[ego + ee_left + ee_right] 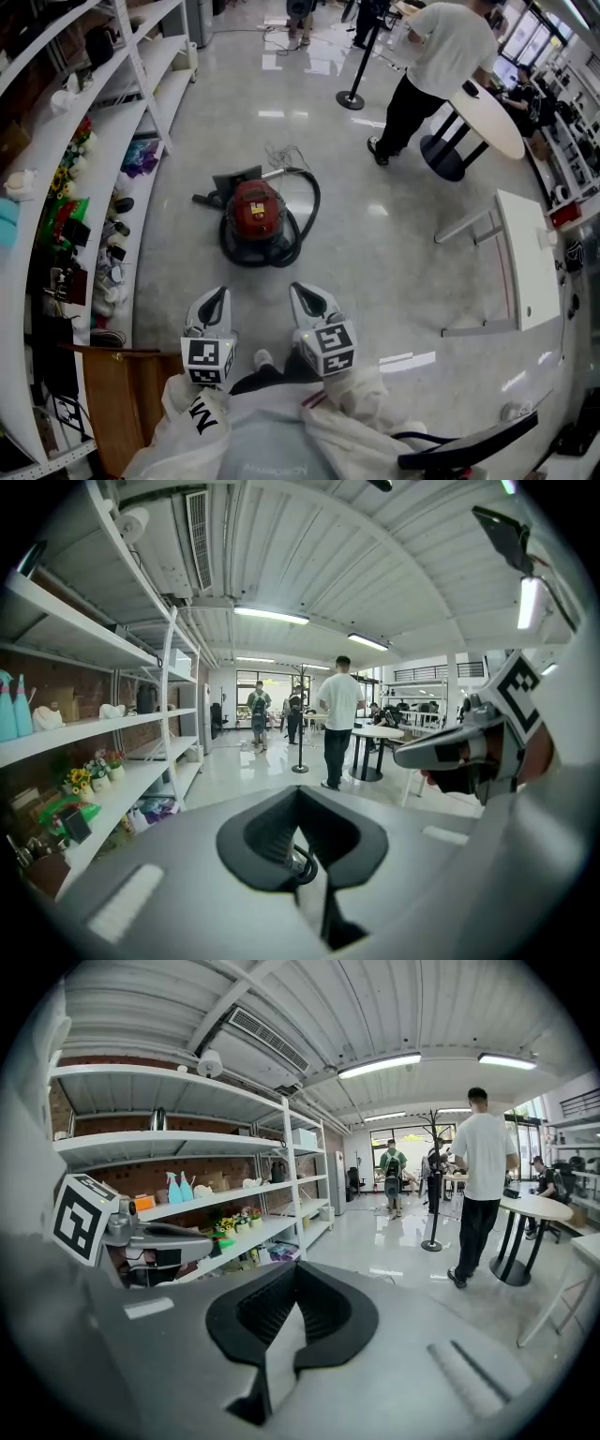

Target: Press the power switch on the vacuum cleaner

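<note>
The left gripper (217, 300) was held low in front of the person's body, and in its own view its two grey jaws were seen brought together at the tips, with only a dark, ribbed hollow left between the pads. Nothing was gripped there, and a sliver of pale floor was seen through the slit below. The right gripper (302, 295) was held just beside it, level with it, and its jaws were likewise closed at the tips around an empty dark hollow. Neither gripper was touching anything. In each gripper view the other gripper was seen at the edge, its marker cube turned towards the camera. The red and black canister vacuum cleaner (255, 211) was seen standing on the glossy grey floor (375, 253), straight ahead of both grippers and well apart from them, roughly in line with the gap between the two. A black hose (302, 217) was curled around its right side and front, and a dark floor nozzle (230, 183) lay just behind it on the far side. Its power switch could not be made out. A white shelf unit (141, 112) loaded with small items ran along the left, and farther off a person in a white shirt (445, 47) was standing beside a round white table (497, 122).
</note>
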Tool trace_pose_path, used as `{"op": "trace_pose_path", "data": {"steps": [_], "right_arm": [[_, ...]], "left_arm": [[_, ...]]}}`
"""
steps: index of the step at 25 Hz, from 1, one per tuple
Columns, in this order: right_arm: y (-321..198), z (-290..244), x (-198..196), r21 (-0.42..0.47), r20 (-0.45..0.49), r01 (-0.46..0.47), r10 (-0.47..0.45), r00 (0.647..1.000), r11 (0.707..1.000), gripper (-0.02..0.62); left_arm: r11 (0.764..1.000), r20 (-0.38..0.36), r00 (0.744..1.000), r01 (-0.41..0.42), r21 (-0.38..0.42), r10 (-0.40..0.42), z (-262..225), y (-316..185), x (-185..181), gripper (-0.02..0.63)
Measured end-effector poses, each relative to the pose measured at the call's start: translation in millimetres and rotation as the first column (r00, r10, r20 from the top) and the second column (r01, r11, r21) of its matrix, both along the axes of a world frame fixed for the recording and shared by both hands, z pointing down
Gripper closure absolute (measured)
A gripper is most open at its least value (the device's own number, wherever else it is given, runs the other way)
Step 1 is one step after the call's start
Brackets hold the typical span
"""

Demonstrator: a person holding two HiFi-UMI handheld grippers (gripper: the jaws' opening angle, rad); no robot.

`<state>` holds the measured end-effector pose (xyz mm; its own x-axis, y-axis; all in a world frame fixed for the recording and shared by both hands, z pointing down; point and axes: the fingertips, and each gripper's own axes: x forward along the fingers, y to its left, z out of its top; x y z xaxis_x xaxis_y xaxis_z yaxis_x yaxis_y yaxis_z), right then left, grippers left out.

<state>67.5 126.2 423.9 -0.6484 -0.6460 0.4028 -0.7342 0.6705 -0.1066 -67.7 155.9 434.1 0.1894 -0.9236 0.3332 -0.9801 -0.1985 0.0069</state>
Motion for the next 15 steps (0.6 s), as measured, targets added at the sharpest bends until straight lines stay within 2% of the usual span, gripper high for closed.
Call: {"op": "trace_pose_path", "data": {"steps": [8, 15], "right_arm": [[12, -7, 2, 0.004, -0.03, 0.014, -0.013, 0.999, 1.0, 0.595], [6, -15, 6, 0.049, -0.034, 0.041, -0.039, 0.999, 0.998, 0.597]], "left_arm": [[1.0, -0.034, 0.999, 0.002, 0.012, -0.001, -1, 8, 7, 0.606], [0.999, -0.026, 0.999, 0.024, 0.026, -0.024, -5, 2, 10, 0.606]]}}
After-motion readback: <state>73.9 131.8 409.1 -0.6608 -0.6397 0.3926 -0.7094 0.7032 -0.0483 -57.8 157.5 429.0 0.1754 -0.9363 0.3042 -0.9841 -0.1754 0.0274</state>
